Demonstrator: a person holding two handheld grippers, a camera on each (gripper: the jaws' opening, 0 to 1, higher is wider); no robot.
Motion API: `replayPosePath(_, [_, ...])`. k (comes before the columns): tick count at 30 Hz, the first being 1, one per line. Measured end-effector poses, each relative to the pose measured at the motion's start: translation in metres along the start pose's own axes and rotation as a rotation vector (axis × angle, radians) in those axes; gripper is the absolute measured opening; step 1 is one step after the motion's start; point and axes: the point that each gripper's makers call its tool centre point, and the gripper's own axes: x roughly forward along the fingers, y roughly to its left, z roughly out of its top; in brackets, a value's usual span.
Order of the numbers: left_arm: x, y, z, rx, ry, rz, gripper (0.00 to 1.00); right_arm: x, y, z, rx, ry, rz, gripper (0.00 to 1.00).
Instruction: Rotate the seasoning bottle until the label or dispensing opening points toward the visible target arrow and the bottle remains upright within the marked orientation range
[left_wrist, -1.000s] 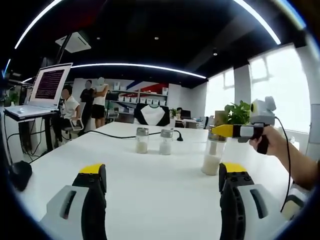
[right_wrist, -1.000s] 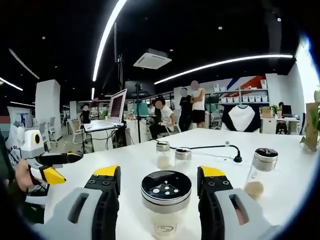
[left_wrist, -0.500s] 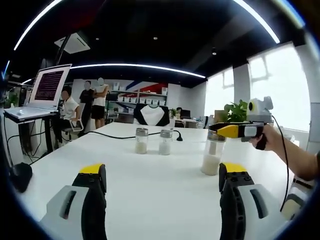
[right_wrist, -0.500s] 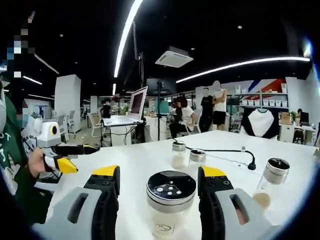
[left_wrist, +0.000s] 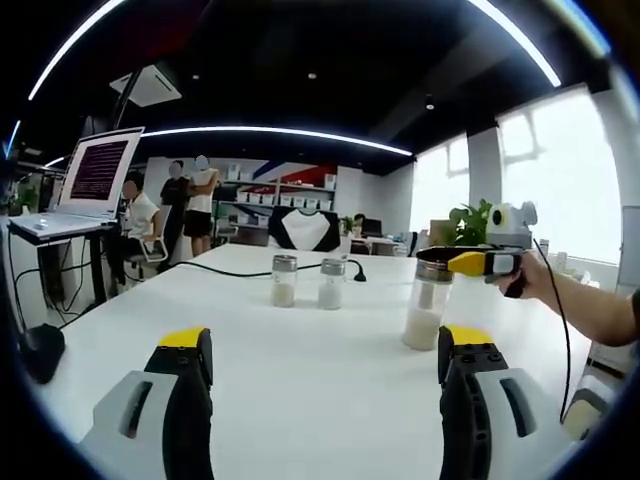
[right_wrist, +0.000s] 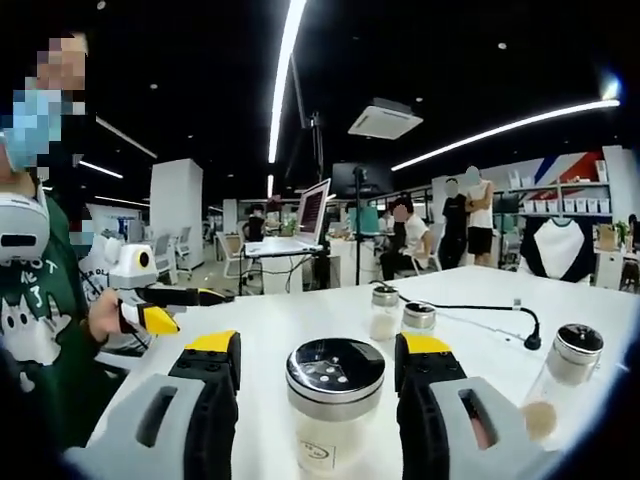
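The seasoning bottle (right_wrist: 334, 425) is clear with pale powder, a small label low on its front and a black perforated lid (right_wrist: 335, 362). It stands upright on the white table (right_wrist: 300, 330) between the jaws of my right gripper (right_wrist: 320, 343), which is shut on it. In the left gripper view the same bottle (left_wrist: 424, 310) stands right of centre, with the right gripper (left_wrist: 465, 262) at its lid, held by a hand. My left gripper (left_wrist: 325, 337) is open over bare tabletop, well short of the bottle. It also shows at the left (right_wrist: 185, 308).
Two small shakers (left_wrist: 284, 280) (left_wrist: 332, 283) stand mid-table beside a black cable (left_wrist: 230, 270). Another bottle with brown contents (right_wrist: 565, 375) stands to the right of the held one. A laptop (left_wrist: 95, 180) sits on a stand off the table's left; people stand behind.
The right gripper has swung around the bottle's axis: the background slid right while the label and lid holes kept facing the camera. The left gripper has stayed still.
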Motion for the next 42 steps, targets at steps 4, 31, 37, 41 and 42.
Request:
replayPosePath(4, [0.0, 0.0, 0.0, 0.0, 0.0, -0.002, 0.99, 0.001, -0.001, -0.001, -0.013, -0.009, 0.024, 0.61])
replayPosePath(31, [-0.002, 0.002, 0.004, 0.001, -0.005, 0.01, 0.99, 0.006, -0.002, -0.012, 0.049, 0.009, 0.191, 0.52])
replayPosePath(37, [-0.002, 0.002, 0.003, 0.001, -0.003, 0.011, 0.99, 0.007, -0.002, -0.01, 0.045, -0.001, 0.198, 0.47])
replayPosePath(41, [-0.002, 0.002, 0.003, 0.001, -0.004, 0.01, 0.99, 0.007, -0.006, -0.011, 0.039, 0.004, 0.188, 0.42])
replayPosePath(42, [-0.002, 0.002, 0.003, 0.001, -0.004, 0.01, 0.99, 0.007, -0.008, -0.011, 0.029, 0.006, 0.183, 0.41])
